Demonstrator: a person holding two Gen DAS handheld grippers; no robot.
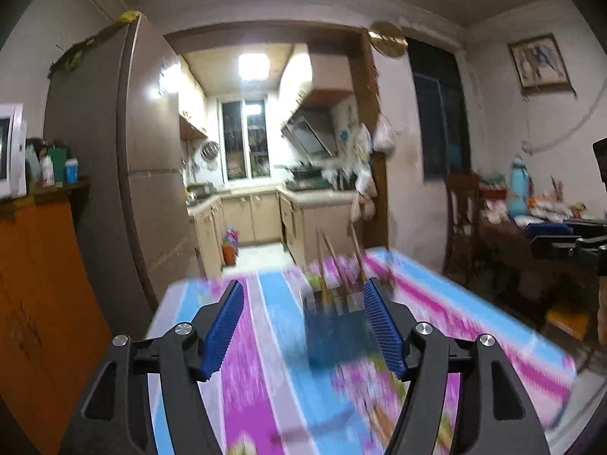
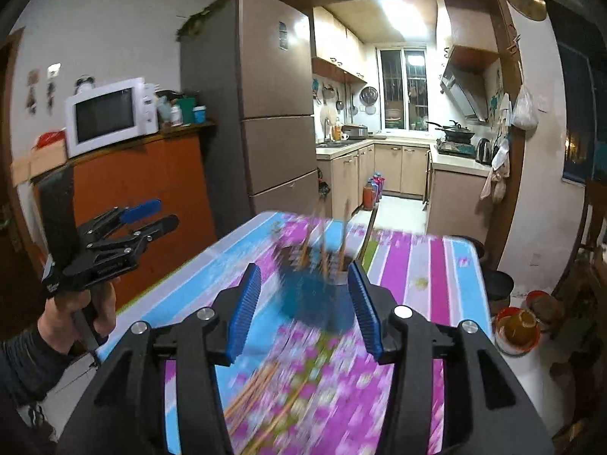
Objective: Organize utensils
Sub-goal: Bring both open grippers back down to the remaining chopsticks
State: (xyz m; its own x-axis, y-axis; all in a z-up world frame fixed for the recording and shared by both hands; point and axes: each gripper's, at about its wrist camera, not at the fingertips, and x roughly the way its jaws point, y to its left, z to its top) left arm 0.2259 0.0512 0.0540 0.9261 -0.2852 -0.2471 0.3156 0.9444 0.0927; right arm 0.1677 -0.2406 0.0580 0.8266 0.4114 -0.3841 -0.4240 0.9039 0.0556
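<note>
A dark blue utensil holder stands on the striped table, blurred, with several wooden chopsticks sticking up from it. My left gripper is open and empty, its blue pads either side of the holder in view, held above the table. In the right wrist view the same holder with chopsticks is ahead of my open, empty right gripper. More chopsticks lie loose on the cloth near me. The left gripper shows at the left, held in a hand off the table's side.
The table has a pink, blue and white striped cloth. A fridge and an orange cabinet with a microwave stand to the left. A kitchen doorway lies behind. Bowls sit on the floor at right.
</note>
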